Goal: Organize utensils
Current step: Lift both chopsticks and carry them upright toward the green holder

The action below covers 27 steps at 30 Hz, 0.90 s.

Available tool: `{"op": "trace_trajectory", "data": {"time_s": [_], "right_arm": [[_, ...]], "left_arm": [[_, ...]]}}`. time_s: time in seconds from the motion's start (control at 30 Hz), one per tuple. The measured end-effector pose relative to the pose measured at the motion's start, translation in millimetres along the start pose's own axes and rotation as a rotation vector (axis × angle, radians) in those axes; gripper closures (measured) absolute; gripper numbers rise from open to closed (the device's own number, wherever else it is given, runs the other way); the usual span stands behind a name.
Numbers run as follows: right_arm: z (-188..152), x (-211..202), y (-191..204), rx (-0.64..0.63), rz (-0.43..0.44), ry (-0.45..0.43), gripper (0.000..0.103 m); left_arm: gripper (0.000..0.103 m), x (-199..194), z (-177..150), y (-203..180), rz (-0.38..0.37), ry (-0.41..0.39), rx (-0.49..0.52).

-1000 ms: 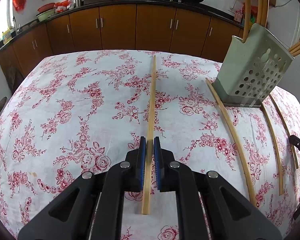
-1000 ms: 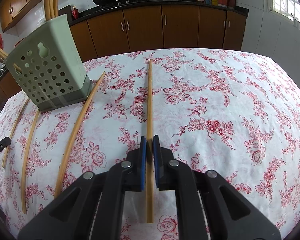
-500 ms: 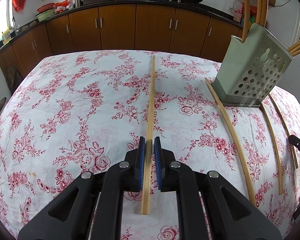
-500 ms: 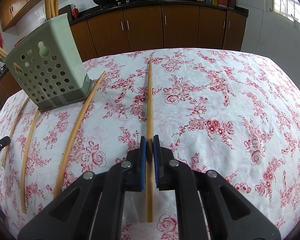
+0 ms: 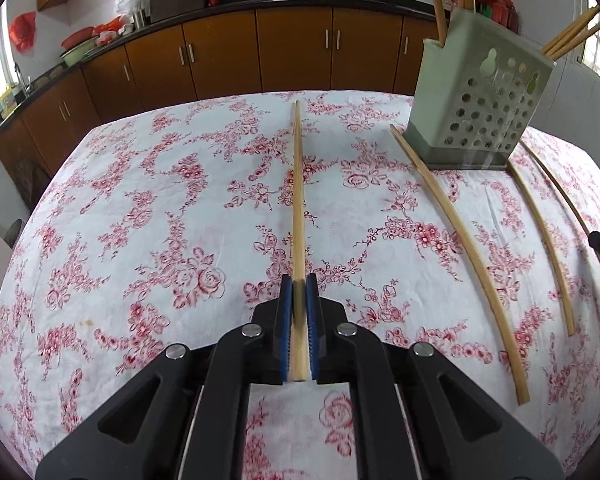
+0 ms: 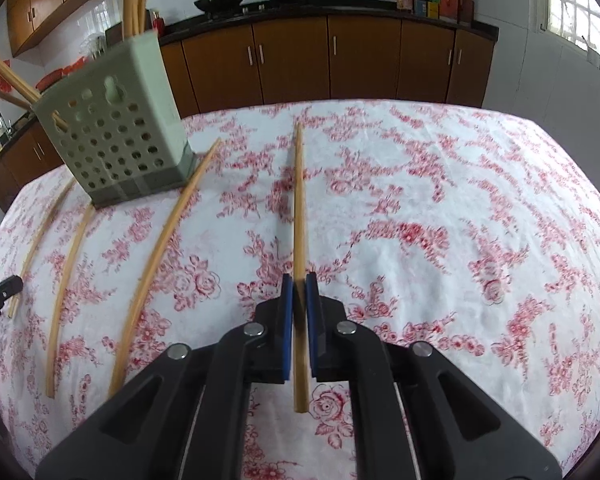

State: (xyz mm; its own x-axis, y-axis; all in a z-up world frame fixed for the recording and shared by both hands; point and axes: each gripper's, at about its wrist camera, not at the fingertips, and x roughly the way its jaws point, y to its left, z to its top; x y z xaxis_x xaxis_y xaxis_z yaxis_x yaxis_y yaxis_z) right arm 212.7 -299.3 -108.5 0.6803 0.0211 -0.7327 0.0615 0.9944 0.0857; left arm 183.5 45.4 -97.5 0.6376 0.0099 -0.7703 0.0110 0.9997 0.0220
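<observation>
Pale green holder [image 5: 476, 92], tan chopsticks [image 5: 298, 184], red-rose white cloth [image 5: 140, 216], seemingly blue gripper pads [image 5: 286, 320].

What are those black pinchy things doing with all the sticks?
Someone is tidying chopsticks into the green holder. The left gripper is pinched shut on one chopstick, and the right gripper is pinched shut on another chopstick. Three loose chopsticks lie on the flowery tablecloth by the holder, waiting for their turn. A few chopsticks already stick up out of the holder.
</observation>
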Motion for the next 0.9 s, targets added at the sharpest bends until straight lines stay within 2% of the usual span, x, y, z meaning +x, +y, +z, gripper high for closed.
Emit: {"op": "trace_trajectory", "data": {"time_s": [0.3,0.43,0.63,0.9], "right_arm": [[29,-67,-7,0.023,0.035,-0.206,0.095],[44,-85,-13,0.040,0.047,-0.276,0.095],[56,-112,-16,0.055,0.063,-0.366,0.095],[70,-127,-14,0.052,0.071,-0.414,0.095]], "left_arm": [[0.096,-62,28,15,-0.055,-0.185,-0.084],[0.096,-92,43,23,-0.081,-0.283,-0.140],[0.096,-124,57,30,-0.107,-0.386,-0.186],[0.096,-140,70,31,-0.102,-0.437,-0.180]]}}
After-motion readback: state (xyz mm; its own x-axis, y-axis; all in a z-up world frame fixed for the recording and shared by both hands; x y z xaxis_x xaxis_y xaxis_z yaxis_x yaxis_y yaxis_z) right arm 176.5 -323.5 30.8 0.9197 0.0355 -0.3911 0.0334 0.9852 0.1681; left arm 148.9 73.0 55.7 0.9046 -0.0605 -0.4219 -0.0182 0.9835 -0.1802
